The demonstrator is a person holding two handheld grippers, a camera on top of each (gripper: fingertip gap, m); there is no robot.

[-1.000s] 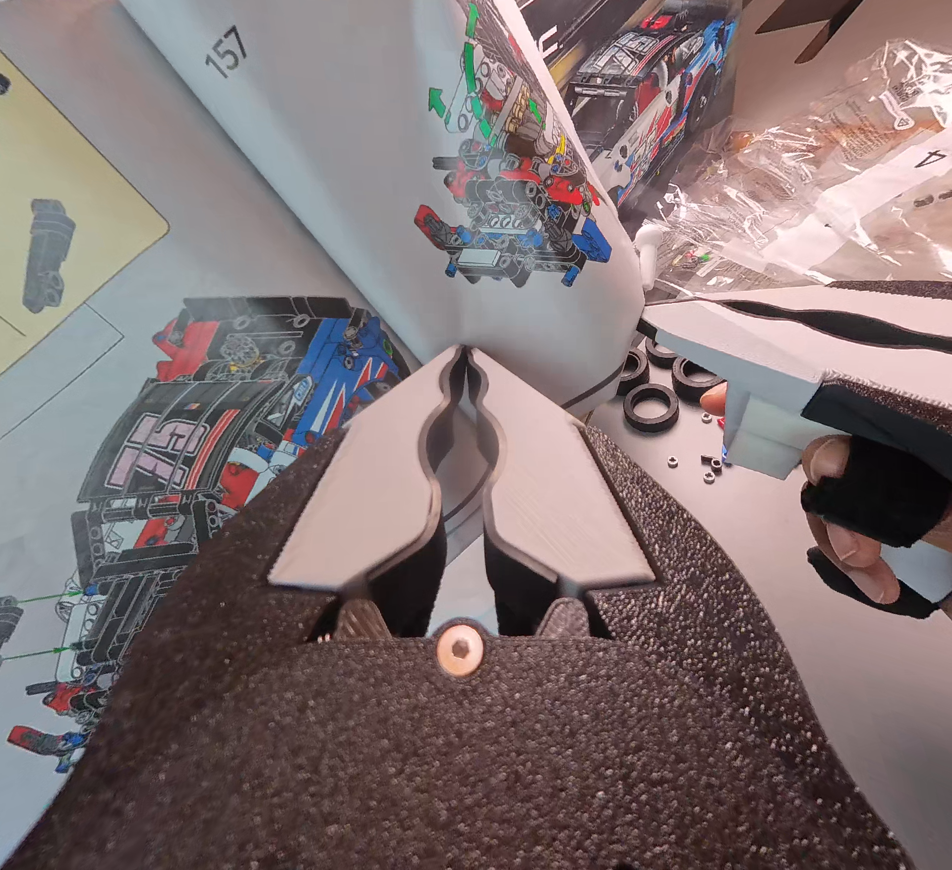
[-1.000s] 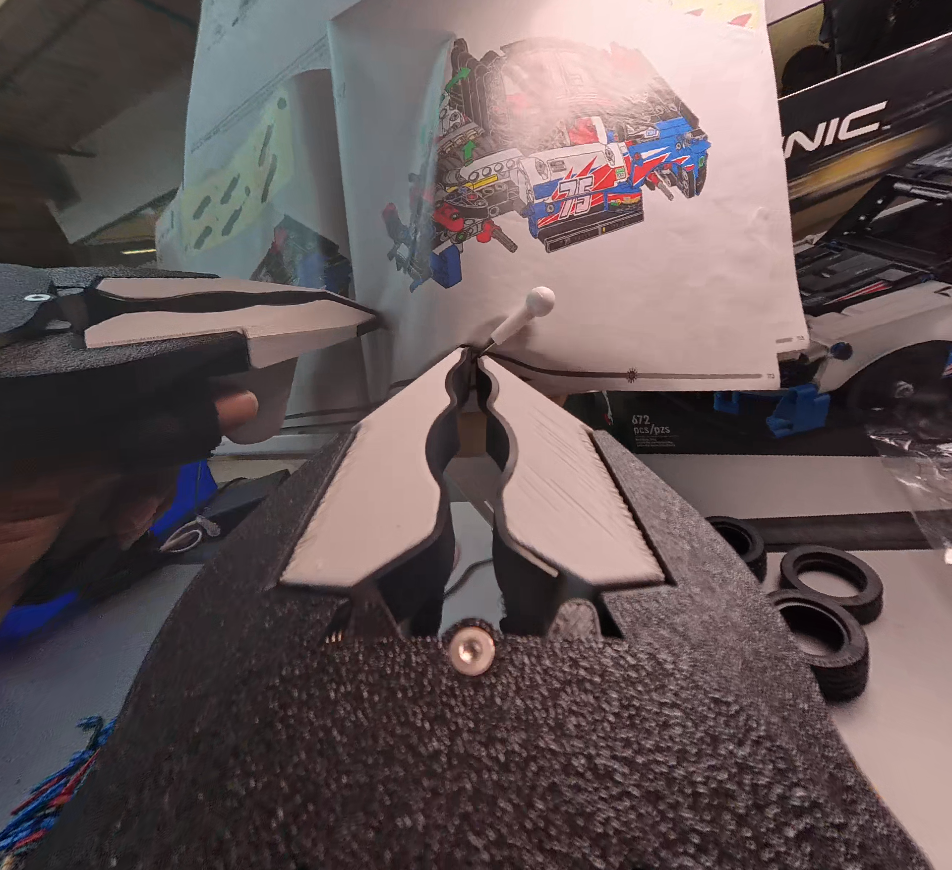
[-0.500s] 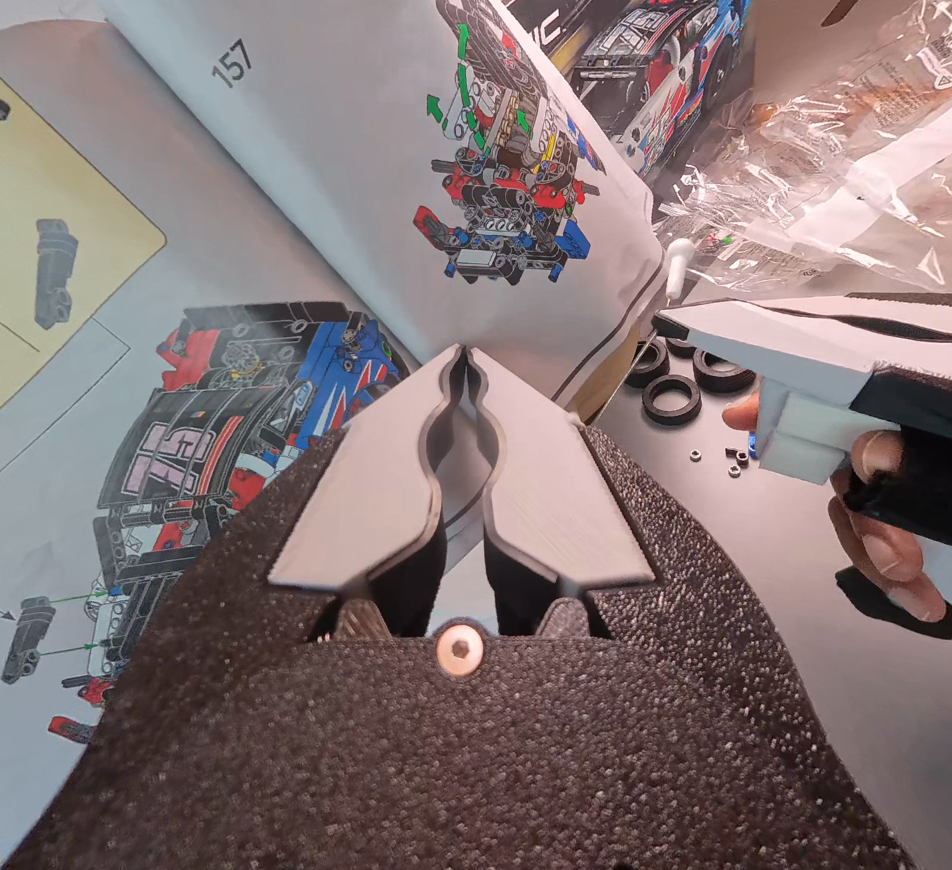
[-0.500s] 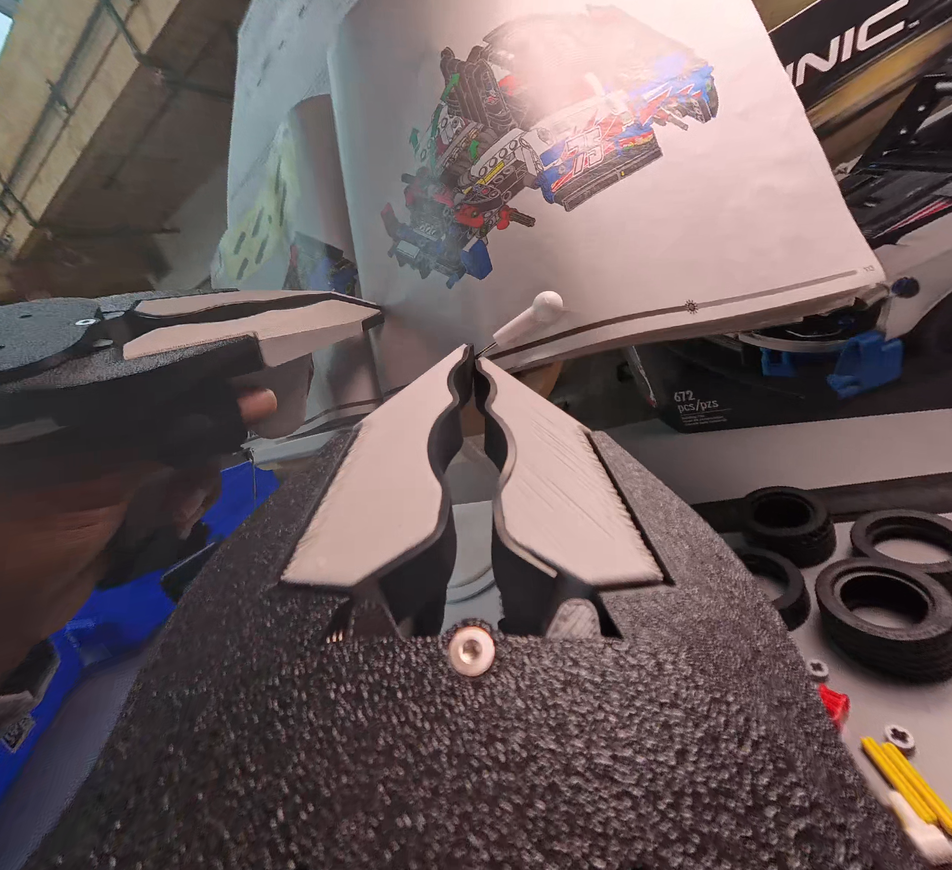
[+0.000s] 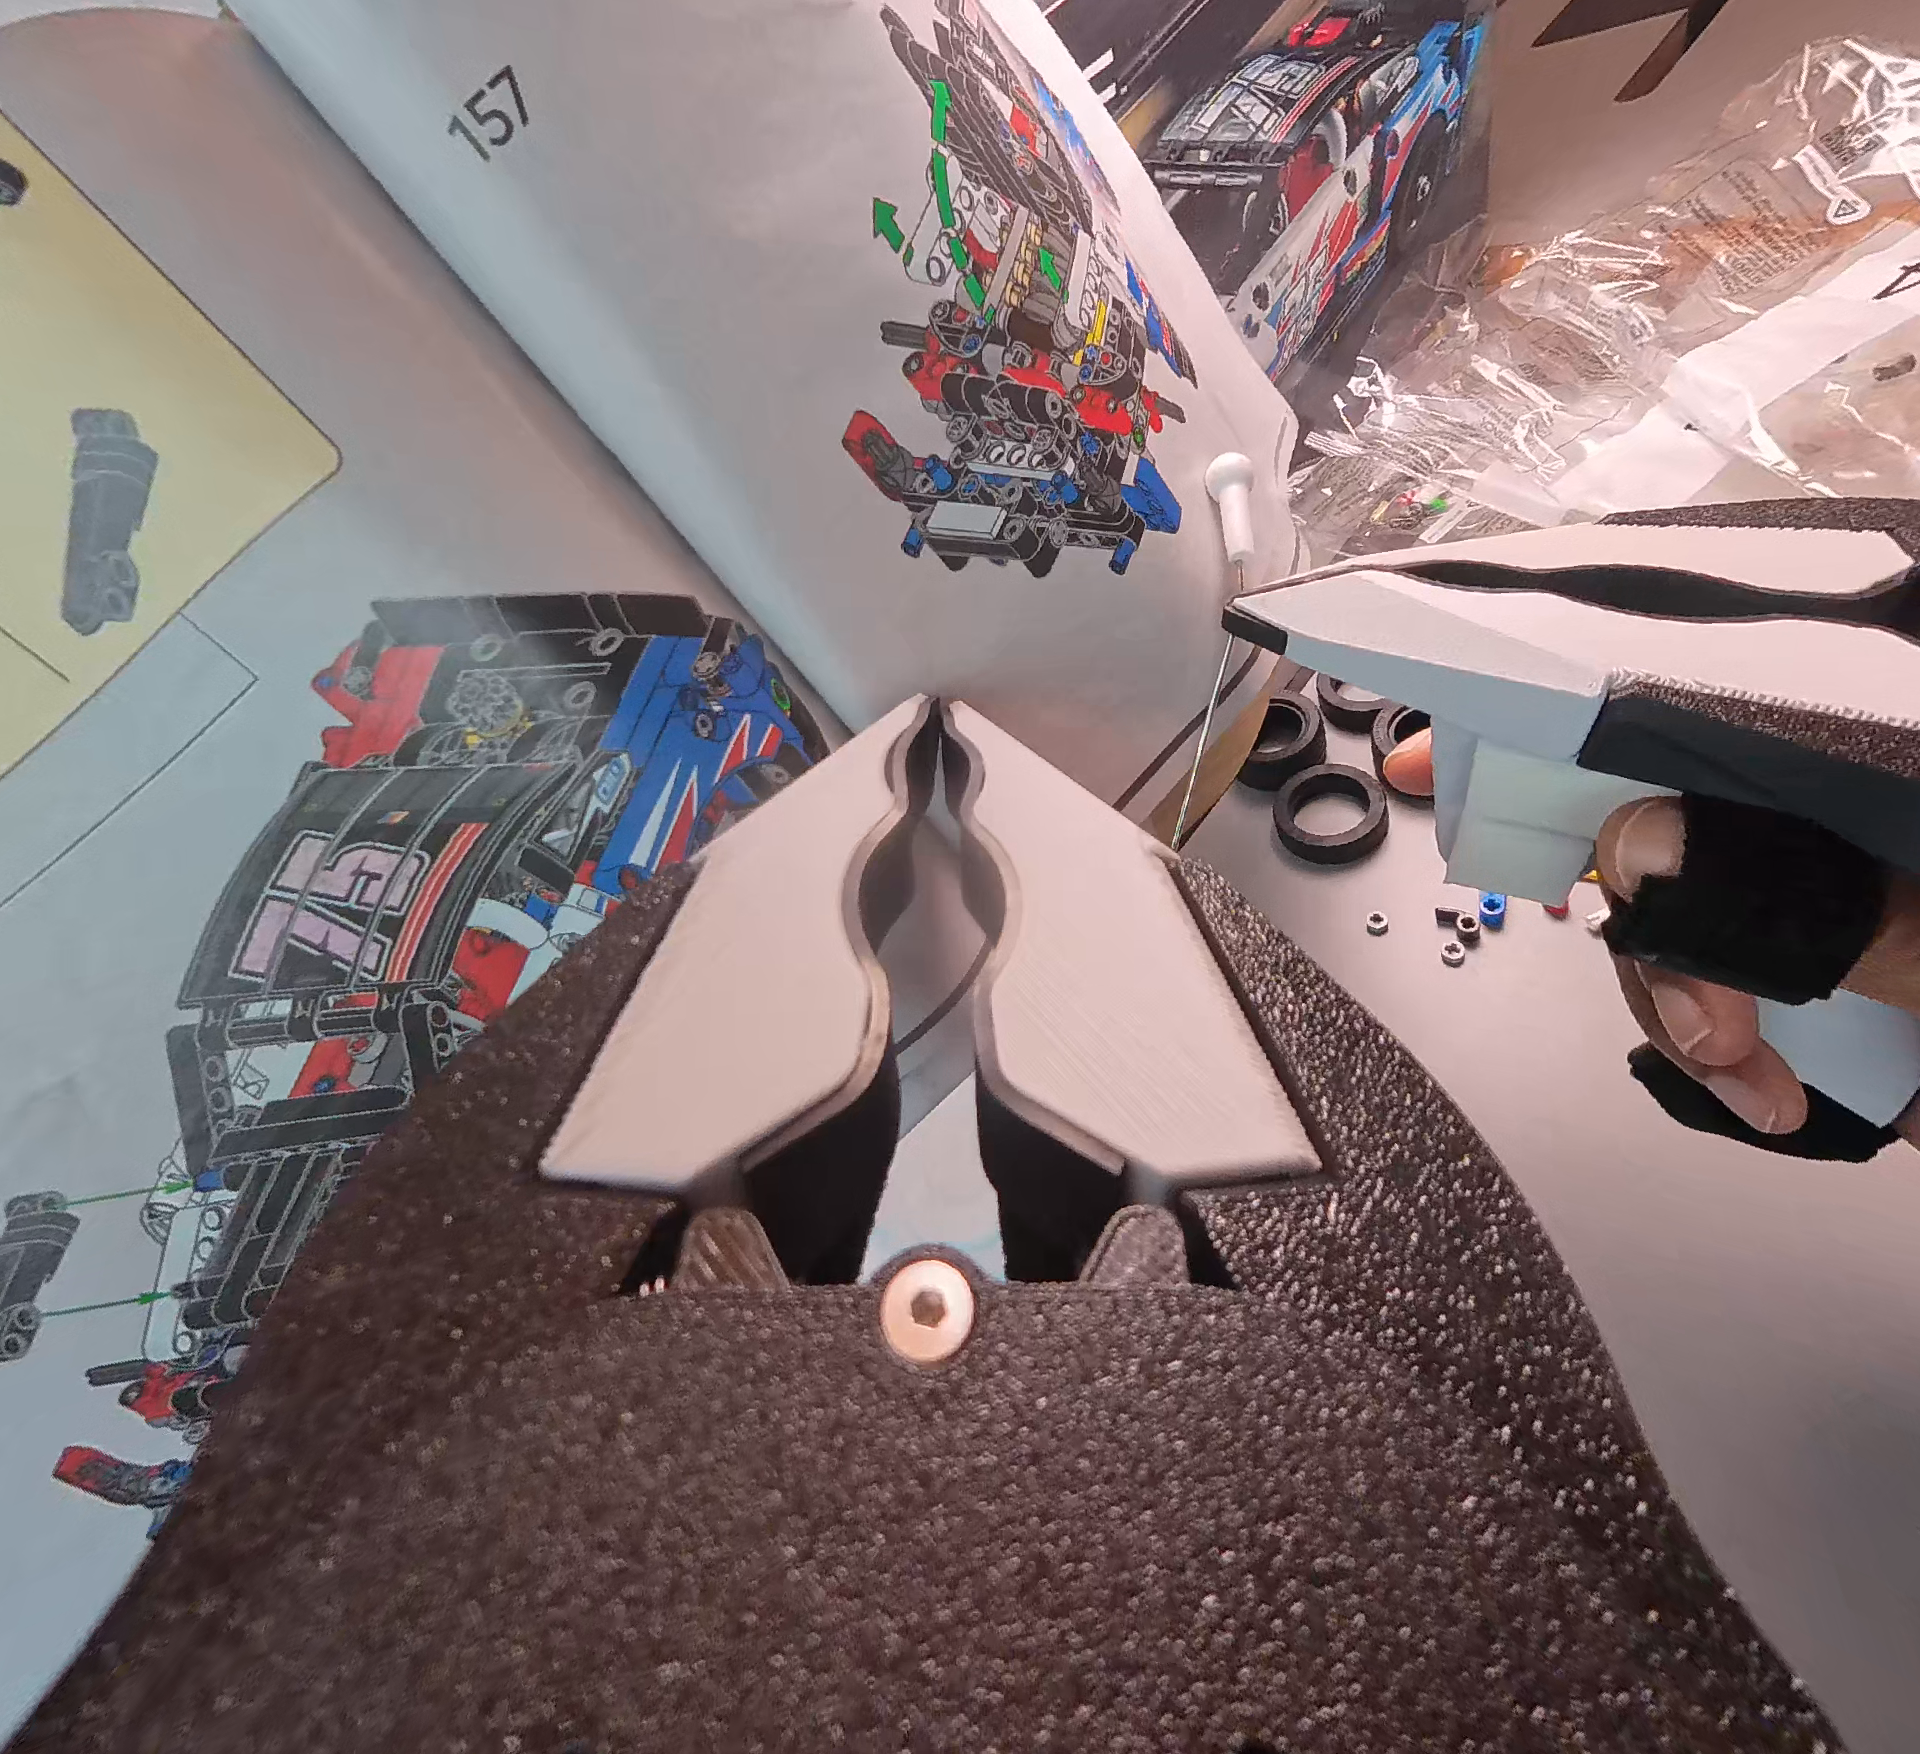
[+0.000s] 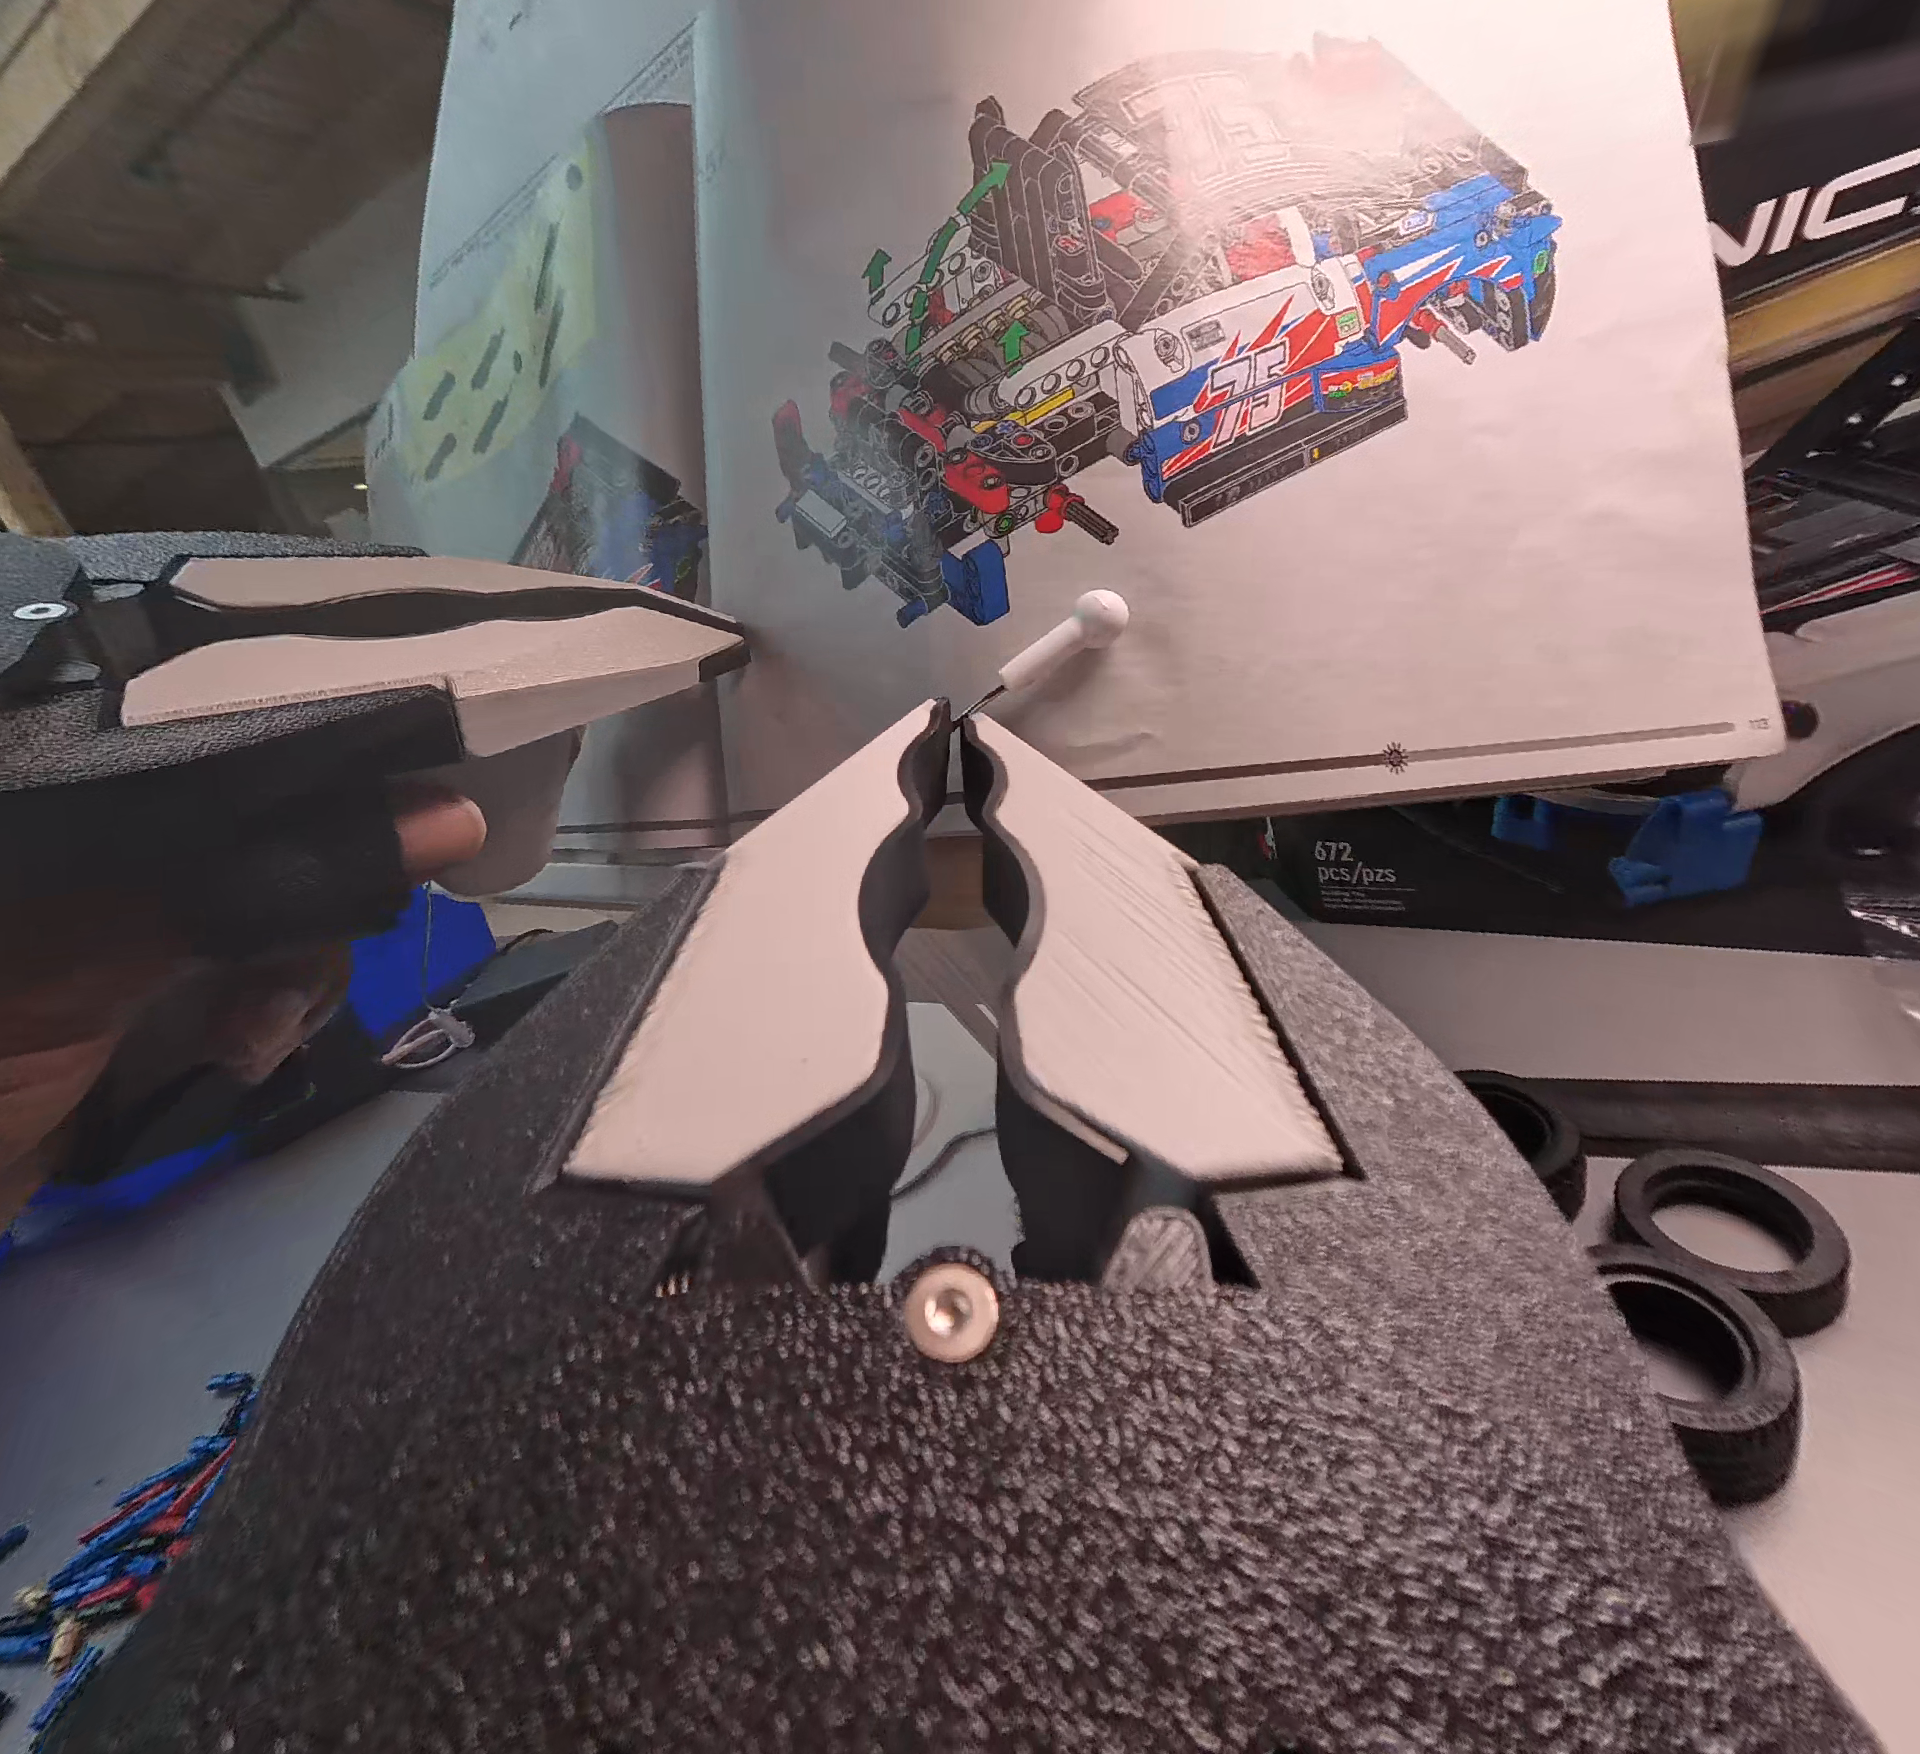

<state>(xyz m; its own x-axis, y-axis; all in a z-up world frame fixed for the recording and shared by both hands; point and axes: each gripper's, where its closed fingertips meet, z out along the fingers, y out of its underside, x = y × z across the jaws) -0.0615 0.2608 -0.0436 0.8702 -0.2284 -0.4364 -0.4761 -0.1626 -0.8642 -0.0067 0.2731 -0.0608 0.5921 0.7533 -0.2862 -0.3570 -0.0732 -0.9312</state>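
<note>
Two grey two-finger grippers show: the left gripper and the right gripper. One white-headed pin on a thin wire lies against the raised page. One open instruction booklet with coloured car drawings is there, and one dark printed box with a racing car picture behind the booklet. To the right of the booklet lie three black rubber tyre rings in the right wrist view and one crumpled clear plastic bag.

It looks like a hobby workbench. A grey table holds an open building-kit booklet, the kit's box, plastic bags and loose black tyres.
</note>
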